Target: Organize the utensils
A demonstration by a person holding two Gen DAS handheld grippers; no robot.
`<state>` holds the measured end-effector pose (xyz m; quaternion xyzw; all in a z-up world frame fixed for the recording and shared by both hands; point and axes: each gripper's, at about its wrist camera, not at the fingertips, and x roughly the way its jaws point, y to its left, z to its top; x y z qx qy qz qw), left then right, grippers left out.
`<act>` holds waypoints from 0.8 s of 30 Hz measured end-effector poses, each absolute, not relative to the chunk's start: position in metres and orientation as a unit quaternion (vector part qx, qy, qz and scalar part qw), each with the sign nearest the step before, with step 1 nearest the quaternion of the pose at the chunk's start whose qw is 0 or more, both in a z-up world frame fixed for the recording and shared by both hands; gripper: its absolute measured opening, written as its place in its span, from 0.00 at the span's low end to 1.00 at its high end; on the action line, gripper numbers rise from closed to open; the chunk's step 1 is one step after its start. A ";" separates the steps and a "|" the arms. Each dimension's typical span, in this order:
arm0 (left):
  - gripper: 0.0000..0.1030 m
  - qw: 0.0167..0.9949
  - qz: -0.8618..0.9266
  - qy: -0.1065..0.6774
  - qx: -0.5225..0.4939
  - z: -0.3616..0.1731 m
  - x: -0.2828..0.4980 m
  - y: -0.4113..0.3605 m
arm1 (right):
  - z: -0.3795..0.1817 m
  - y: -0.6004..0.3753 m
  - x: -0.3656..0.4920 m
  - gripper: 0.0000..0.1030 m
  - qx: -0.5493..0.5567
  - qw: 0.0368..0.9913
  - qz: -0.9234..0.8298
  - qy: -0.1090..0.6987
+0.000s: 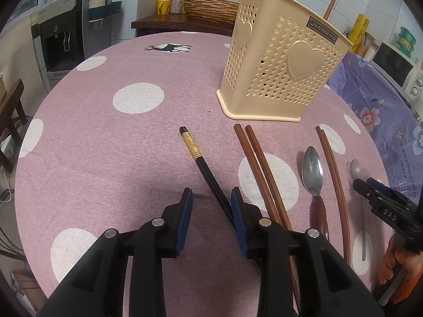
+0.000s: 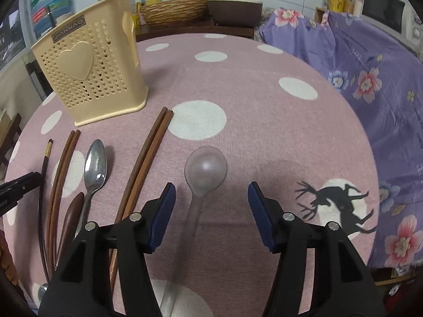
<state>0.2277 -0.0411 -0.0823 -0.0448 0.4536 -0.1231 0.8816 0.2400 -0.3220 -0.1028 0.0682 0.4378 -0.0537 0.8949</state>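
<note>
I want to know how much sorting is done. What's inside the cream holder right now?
One brown stick, probably a chopstick, pokes out above the holder rim. The perforated walls hide everything lower, so whether more lies inside cannot be told.

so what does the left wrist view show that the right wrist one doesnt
Only the left wrist view: the water dispenser and the left gripper, open around the black chopstick. Only the right wrist view: the right gripper, open over the clear spoon, and the brown pot. Both: the beige holder, the metal spoon, brown chopsticks.
</note>
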 end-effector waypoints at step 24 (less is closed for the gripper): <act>0.34 0.876 -0.114 0.464 -0.069 -0.082 0.254 -0.042 | -0.094 -0.320 0.254 0.36 0.089 0.903 -0.068 0.415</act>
